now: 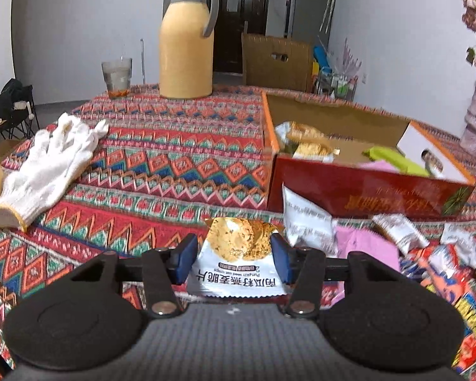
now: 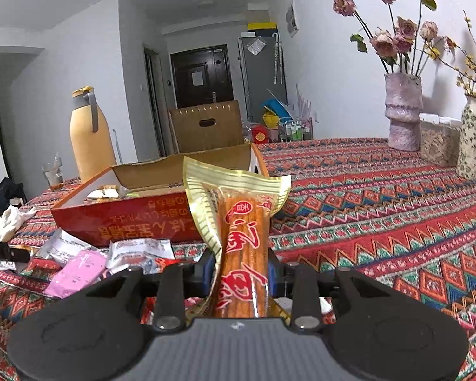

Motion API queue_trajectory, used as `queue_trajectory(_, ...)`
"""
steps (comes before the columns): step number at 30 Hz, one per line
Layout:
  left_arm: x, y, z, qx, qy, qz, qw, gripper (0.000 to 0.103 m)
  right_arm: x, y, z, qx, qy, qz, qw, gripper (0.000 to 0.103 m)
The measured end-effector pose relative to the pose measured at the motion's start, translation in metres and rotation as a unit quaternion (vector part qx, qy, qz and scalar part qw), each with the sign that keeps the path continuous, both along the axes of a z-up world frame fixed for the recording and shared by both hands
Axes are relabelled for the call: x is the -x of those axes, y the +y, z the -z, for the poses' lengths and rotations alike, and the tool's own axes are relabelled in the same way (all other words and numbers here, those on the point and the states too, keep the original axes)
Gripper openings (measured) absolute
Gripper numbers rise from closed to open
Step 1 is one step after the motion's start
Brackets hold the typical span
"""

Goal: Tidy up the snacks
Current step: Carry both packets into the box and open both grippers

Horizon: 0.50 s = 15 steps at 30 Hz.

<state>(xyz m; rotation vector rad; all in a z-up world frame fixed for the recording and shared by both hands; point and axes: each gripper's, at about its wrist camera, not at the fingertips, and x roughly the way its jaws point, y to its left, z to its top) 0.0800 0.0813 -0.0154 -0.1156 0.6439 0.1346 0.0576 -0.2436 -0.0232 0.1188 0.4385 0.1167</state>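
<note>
Snacks are gripped in both grippers: an oat crisp packet point(image 1: 238, 254) is clamped between the fingers of the left gripper point(image 1: 234, 258), and a long spicy stick packet point(image 2: 242, 247) is pinched upright in the right gripper point(image 2: 241, 277). A red box point(image 1: 365, 187) holding more packets is seen ahead and to the right of the left gripper, on the desk point(image 1: 174, 158). Loose packets point(image 2: 79, 263) are scattered left of the right gripper.

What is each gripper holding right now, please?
Left gripper: shut on the oat crisp packet.
Right gripper: shut on the spicy stick packet.
</note>
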Motion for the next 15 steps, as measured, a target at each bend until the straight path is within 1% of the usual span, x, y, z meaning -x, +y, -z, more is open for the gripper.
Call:
queue_trajectory(7,-0.007,-0.013,-0.024,0.003,-0.032,0.015,0.9994,0.051,-0.015,0.012,-0.018,-0.001,-0.023,-0.014,1.000,0.031)
queue_trajectory(15,-0.033,-0.036,-0.048,0.004,-0.061,0.031,0.9977,0.051,-0.051,0.027,-0.037,0.000,-0.046,-0.028,0.999,0.031)
